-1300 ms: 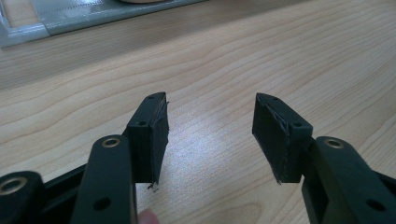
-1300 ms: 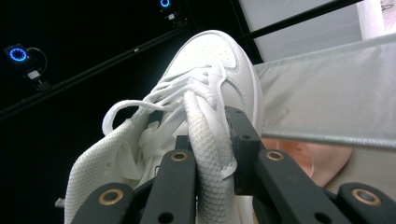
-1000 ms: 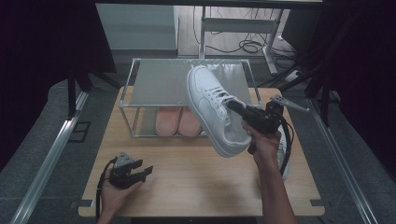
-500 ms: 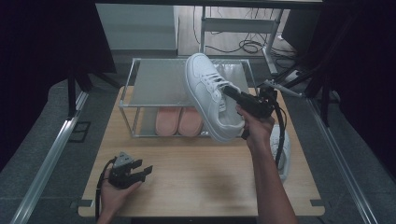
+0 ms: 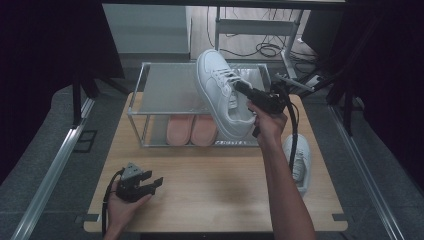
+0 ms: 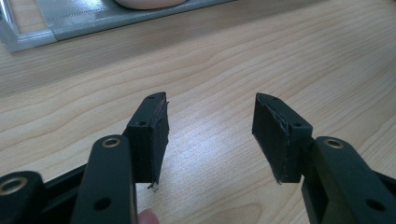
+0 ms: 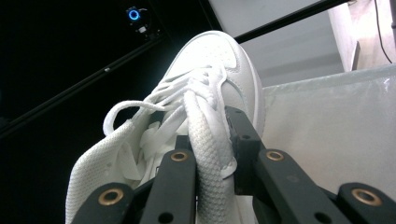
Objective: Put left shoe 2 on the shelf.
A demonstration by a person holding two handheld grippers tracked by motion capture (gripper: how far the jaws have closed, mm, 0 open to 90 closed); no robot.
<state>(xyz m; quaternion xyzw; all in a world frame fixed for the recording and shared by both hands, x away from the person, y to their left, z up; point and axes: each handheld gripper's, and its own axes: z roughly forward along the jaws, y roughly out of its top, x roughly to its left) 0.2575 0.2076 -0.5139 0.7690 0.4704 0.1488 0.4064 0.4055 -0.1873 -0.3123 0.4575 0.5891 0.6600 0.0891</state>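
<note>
A white sneaker [image 5: 220, 92] hangs in the air over the right part of a metal shoe rack [image 5: 170, 87], toe pointing away. My right gripper [image 5: 243, 91] is shut on the white sneaker [image 7: 205, 79], its jaws clamped on the tongue and collar. A second white sneaker [image 5: 297, 160] lies on the table [image 5: 215, 185] to the right, partly behind the person's forearm. My left gripper [image 5: 155, 182] rests low at the near left of the table, open with bare wood between its fingers [image 6: 154, 135].
A pair of pink shoes [image 5: 192, 129] sits on the rack's lower shelf; the rack's frosted top [image 7: 336, 126] lies just under the held sneaker. Cables and metal frame legs [image 5: 260, 30] stand behind the table. Rails run along both sides on the floor.
The right gripper has carried the white sneaker up and farther back over the rack's top. The left gripper has stayed in place.
</note>
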